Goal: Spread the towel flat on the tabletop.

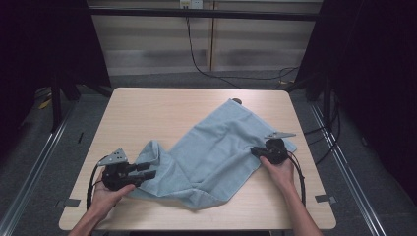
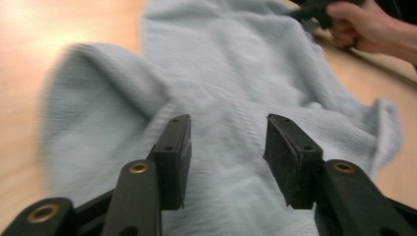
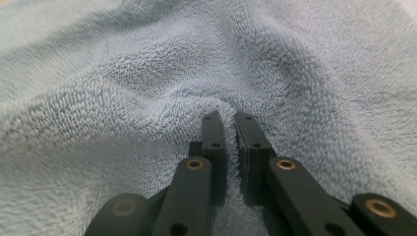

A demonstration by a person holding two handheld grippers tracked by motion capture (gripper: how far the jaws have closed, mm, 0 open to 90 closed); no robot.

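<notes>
Towel (image 1: 216, 152), pale blue, lies rumpled across your table (image 1: 147, 113); your right gripper (image 3: 229, 118) pinches a fold to anchor it, while your left gripper (image 2: 227, 142) hovers spread, ready to grab.

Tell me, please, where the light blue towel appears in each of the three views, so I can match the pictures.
High view: the towel lies crumpled across the table's middle, from the left tool to the right tool.
Left gripper view: it spreads from the open jaws up to the top edge.
Right gripper view: it covers the picture, a fold pinched between the jaws.
Shared landmark: the right tool, also at the left gripper view's top right.
</notes>
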